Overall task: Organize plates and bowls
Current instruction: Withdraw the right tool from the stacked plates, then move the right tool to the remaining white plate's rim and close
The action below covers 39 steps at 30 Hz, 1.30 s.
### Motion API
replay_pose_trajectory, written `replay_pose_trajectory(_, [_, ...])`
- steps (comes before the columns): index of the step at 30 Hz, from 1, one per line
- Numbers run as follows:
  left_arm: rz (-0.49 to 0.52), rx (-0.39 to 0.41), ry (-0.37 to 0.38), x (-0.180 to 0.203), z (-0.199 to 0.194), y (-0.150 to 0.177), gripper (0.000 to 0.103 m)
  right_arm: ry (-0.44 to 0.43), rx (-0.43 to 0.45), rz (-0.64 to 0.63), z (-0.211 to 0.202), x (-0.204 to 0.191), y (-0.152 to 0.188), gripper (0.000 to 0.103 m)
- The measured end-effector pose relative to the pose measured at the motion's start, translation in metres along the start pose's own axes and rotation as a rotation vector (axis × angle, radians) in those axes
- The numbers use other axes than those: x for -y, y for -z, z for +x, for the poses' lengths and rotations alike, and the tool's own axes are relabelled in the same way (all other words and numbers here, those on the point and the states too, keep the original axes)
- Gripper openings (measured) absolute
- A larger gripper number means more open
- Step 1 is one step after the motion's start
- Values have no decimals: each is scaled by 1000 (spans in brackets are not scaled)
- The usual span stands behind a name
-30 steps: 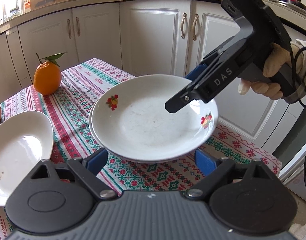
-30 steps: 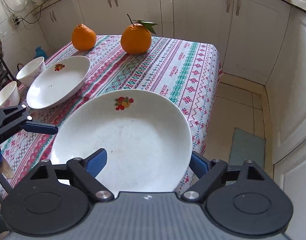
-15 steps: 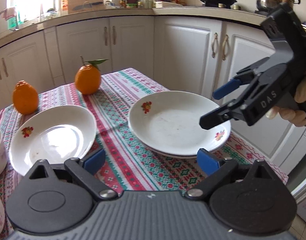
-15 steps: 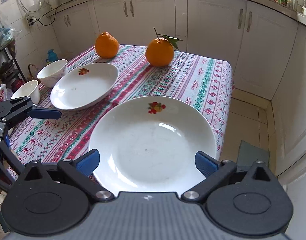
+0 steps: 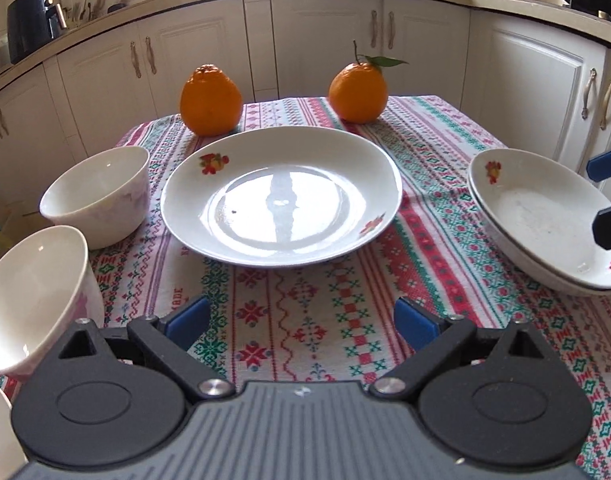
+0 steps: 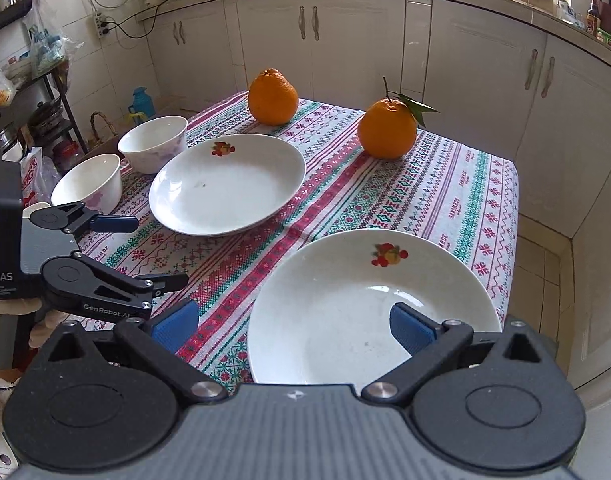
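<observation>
A single white plate [image 5: 279,194] with fruit prints lies mid-table ahead of my open, empty left gripper [image 5: 301,322]; it also shows in the right wrist view [image 6: 225,182]. A stack of two like plates [image 5: 545,224] sits at the table's right edge, close under my open, empty right gripper [image 6: 291,326], and shows there too [image 6: 345,308]. Two white bowls [image 5: 97,194] [image 5: 29,296] stand at the left, also in the right wrist view [image 6: 153,148] [image 6: 87,184]. The left gripper shows at the left of the right wrist view [image 6: 145,252].
Two oranges [image 5: 210,100] [image 5: 358,92] stand at the far side of the patterned tablecloth [image 5: 305,320]. White kitchen cabinets [image 5: 325,40] surround the table. The table's right edge drops to a tiled floor [image 6: 541,272]. Shelves with bags [image 6: 25,72] stand at the left.
My left gripper has swung left, from facing the stacked plates to facing the single plate and the bowls. My right gripper has drawn back from the stack, jaws still open.
</observation>
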<state>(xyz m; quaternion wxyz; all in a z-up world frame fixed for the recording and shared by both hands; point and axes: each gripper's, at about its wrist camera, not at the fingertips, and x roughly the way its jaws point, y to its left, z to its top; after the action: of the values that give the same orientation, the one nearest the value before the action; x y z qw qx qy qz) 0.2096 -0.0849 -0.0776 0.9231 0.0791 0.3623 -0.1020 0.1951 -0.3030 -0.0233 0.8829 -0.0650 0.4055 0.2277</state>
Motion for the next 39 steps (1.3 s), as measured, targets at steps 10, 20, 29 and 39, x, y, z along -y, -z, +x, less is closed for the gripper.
replay_pose_trajectory(10, [-45, -12, 26, -6, 18, -5, 103, -47, -21, -73, 19, -7, -35, 103])
replay_pose_trajectory(20, [-53, 12, 20, -8, 25, -9, 103, -104, -62, -176, 55, -15, -75, 103])
replay_pose_trajectory(29, [-50, 27, 33, -8, 27, -10, 102, -170, -125, -214, 100, -9, -107, 103])
replay_pose_trajectory(39, [-35, 34, 58, -9, 24, -11, 94, -223, -153, -240, 151, -1, -146, 103])
